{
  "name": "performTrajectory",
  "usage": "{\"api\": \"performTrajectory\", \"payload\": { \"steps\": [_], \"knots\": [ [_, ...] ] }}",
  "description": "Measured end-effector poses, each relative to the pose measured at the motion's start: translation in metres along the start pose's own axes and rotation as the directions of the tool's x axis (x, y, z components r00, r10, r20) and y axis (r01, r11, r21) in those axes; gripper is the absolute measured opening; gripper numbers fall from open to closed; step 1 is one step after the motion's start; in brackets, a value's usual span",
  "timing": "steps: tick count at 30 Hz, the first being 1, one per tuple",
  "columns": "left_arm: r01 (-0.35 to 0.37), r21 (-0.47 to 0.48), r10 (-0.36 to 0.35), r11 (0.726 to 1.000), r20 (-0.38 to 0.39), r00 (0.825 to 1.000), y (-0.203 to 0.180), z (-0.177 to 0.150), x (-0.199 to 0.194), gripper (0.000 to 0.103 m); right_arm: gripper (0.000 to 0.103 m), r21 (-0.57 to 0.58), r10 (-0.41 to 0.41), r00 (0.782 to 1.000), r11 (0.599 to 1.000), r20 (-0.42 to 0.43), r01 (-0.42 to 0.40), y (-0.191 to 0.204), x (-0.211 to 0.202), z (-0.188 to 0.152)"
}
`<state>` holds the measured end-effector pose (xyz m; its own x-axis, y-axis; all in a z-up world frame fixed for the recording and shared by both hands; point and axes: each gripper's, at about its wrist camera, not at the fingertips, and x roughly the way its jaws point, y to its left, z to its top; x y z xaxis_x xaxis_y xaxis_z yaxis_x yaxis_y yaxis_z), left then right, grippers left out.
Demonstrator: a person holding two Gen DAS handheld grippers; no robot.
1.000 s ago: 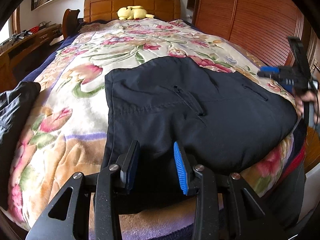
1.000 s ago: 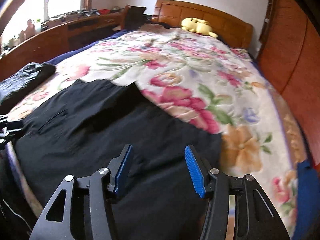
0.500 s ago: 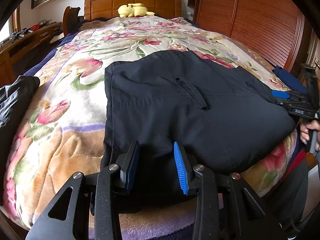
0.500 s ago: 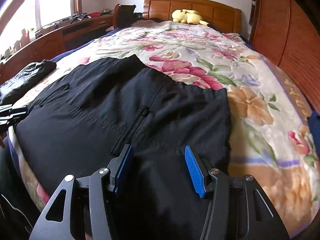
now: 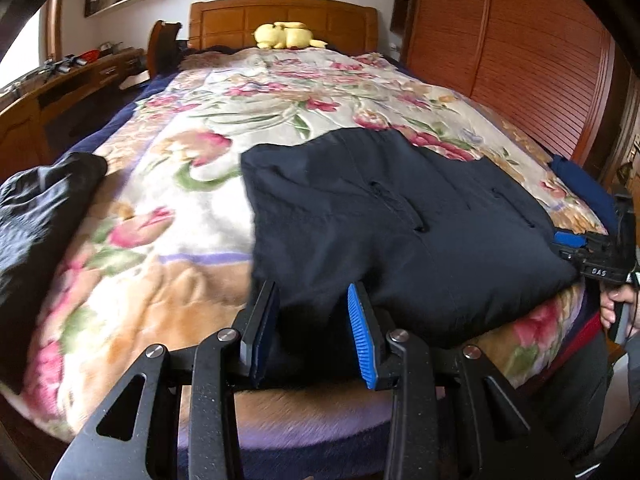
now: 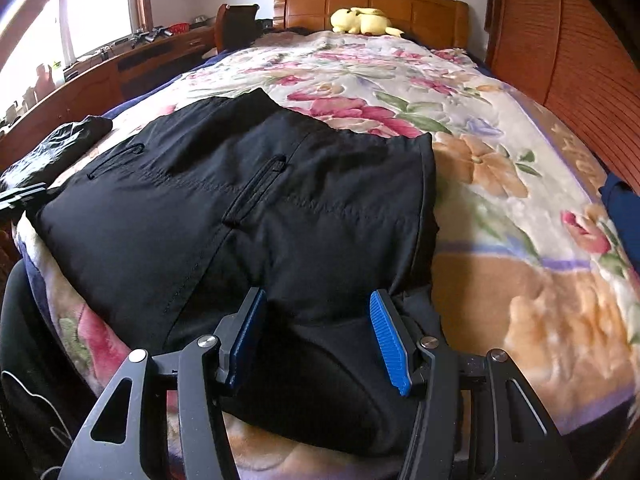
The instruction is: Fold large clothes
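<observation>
A dark garment [image 5: 380, 220] with two zip pockets lies folded across the near end of the flowery bedspread [image 5: 180, 200]. My left gripper [image 5: 312, 320] is at its near left edge, and a thick fold of fabric fills the gap between the blue pads. At the near right edge my right gripper [image 6: 316, 332] holds a bulging wad of the same garment [image 6: 260, 208] between wider-set pads. The left wrist view shows the right gripper [image 5: 588, 252] at the garment's right corner, with a hand [image 5: 616, 304] under it. The left gripper [image 6: 20, 196] peeks in at the right wrist view's left edge.
A crumpled black garment [image 5: 40, 208] lies at the bed's left edge and a blue cloth [image 5: 580, 188] at its right edge. A yellow plush toy [image 5: 286, 36] rests by the headboard. A wooden wardrobe [image 5: 520, 60] lines the right side, a desk [image 5: 60, 88] the left.
The right gripper has come down from a raised spot to the bed's near right edge, and the garment's right side now lies flat. The left gripper has shifted a little with the fabric between its pads.
</observation>
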<state>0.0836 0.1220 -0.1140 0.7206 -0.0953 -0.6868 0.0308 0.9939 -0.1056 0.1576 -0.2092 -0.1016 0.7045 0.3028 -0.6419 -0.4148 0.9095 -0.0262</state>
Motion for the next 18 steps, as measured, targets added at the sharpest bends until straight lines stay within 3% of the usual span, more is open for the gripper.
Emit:
{"api": "performTrajectory", "payload": {
  "steps": [4, 8, 18],
  "knots": [
    [-0.034, -0.025, 0.033, 0.999, -0.026, 0.999, 0.015, -0.01, -0.003, 0.037, 0.056, 0.013, 0.012, 1.0, 1.0, 0.013, -0.012, -0.002, 0.003, 0.0],
    [0.0, -0.074, -0.004, 0.997, -0.063, 0.998, 0.024, -0.019, 0.01, 0.037, 0.056, 0.028, 0.02, 0.999, 0.999, 0.027, -0.021, -0.004, 0.004, -0.005],
    [-0.021, -0.06, 0.016, 0.998, -0.082, 0.997, 0.024, -0.022, 0.021, 0.045, 0.056, 0.007, -0.02, 0.999, 1.0, 0.034, 0.02, 0.007, -0.008, 0.004]
  ]
}}
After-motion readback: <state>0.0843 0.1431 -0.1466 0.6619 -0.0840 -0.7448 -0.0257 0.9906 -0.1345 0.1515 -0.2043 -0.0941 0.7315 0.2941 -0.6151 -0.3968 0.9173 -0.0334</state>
